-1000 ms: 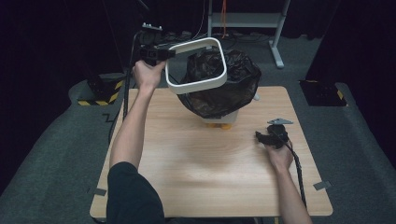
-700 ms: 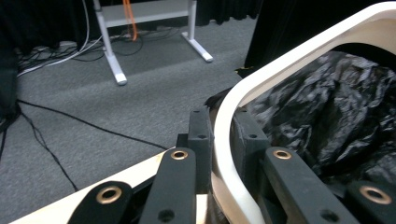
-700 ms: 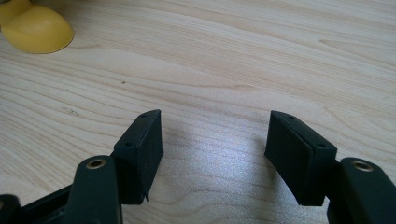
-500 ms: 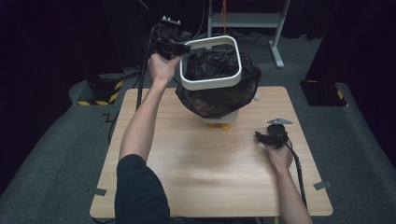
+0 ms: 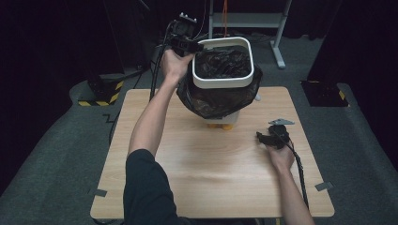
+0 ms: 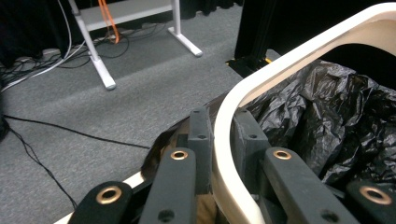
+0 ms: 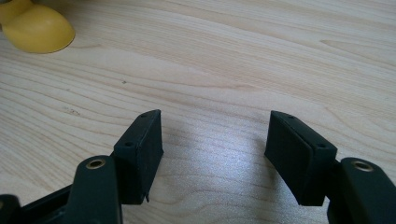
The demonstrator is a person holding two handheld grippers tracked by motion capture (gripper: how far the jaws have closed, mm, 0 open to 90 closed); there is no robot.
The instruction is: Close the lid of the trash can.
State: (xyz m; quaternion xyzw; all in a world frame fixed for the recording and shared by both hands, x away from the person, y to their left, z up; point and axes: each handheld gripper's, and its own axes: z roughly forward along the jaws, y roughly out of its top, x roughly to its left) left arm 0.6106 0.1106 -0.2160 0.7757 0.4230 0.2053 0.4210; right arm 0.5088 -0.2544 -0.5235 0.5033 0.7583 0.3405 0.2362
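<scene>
Your left gripper (image 6: 223,149) pinches the white rim ring (image 5: 224,83) with its black bag (image 5: 213,101), held raised above the tabletop's (image 5: 206,173) far edge. Your right gripper (image 7: 212,154) rests spread and empty near the right edge.

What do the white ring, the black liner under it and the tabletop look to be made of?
White ring: probably rigid plastic, smooth and slightly glossy, with an even rounded edge where the left gripper clamps it. Black liner: thin plastic film, crinkled with shiny creases, like a bin bag. Table: light wood or wood-look laminate, with matte grain lines showing under the right gripper; which one I cannot tell.
</scene>
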